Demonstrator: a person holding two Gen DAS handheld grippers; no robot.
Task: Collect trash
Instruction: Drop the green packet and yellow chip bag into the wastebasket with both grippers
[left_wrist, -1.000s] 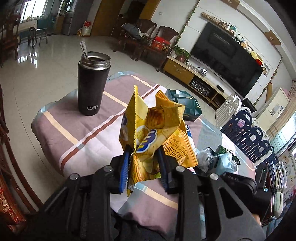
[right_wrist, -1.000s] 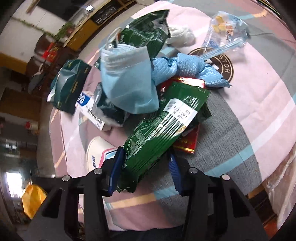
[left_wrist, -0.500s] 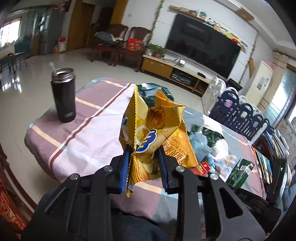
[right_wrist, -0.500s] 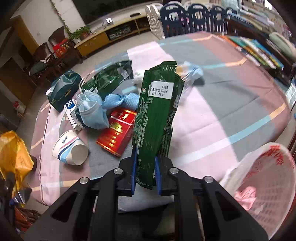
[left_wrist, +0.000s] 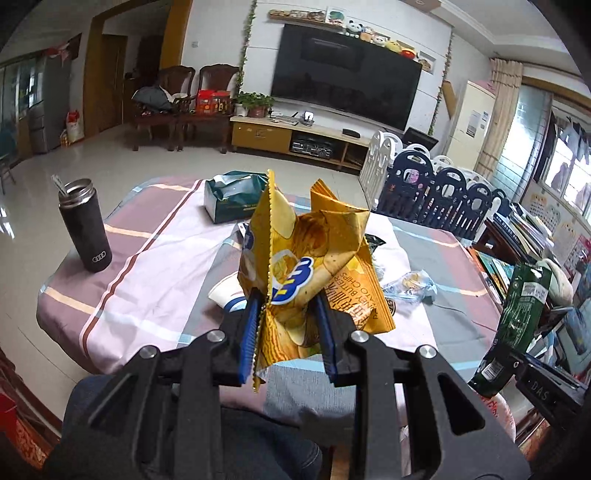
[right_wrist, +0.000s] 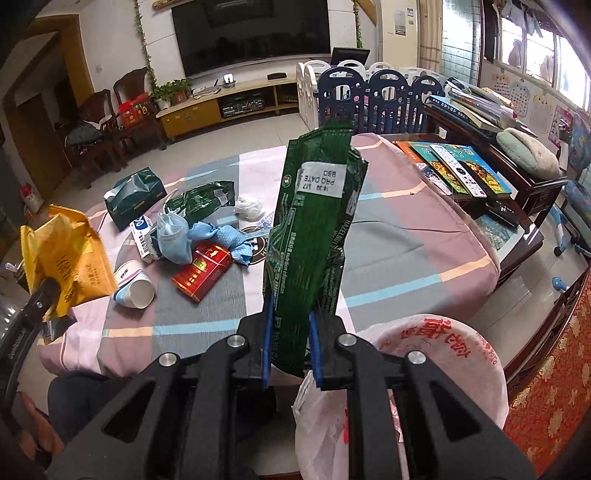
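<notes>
My left gripper (left_wrist: 288, 314) is shut on a crumpled yellow chip bag (left_wrist: 306, 258) and holds it above the table's near edge. My right gripper (right_wrist: 290, 325) is shut on a long green wrapper (right_wrist: 314, 221), upright, just over a white plastic trash bag (right_wrist: 443, 354) with red print at the table's near right. The green wrapper also shows in the left wrist view (left_wrist: 517, 317); the chip bag shows in the right wrist view (right_wrist: 62, 258). On the table lie a red cigarette pack (right_wrist: 201, 271), a paper cup (right_wrist: 135, 284), a blue face mask (right_wrist: 171, 236) and blue cloth (right_wrist: 221, 236).
A black thermos (left_wrist: 86, 225) stands at the table's left edge. A dark green tissue pack (left_wrist: 236, 195) lies at the far side. Another green wrapper (right_wrist: 203, 197) and a white wad (right_wrist: 249, 206) lie mid-table. Books (right_wrist: 461, 166) fill a side table on the right.
My right gripper has lifted the green wrapper off the pile and carried it toward the trash bag. My left gripper has risen and drawn back with the chip bag.
</notes>
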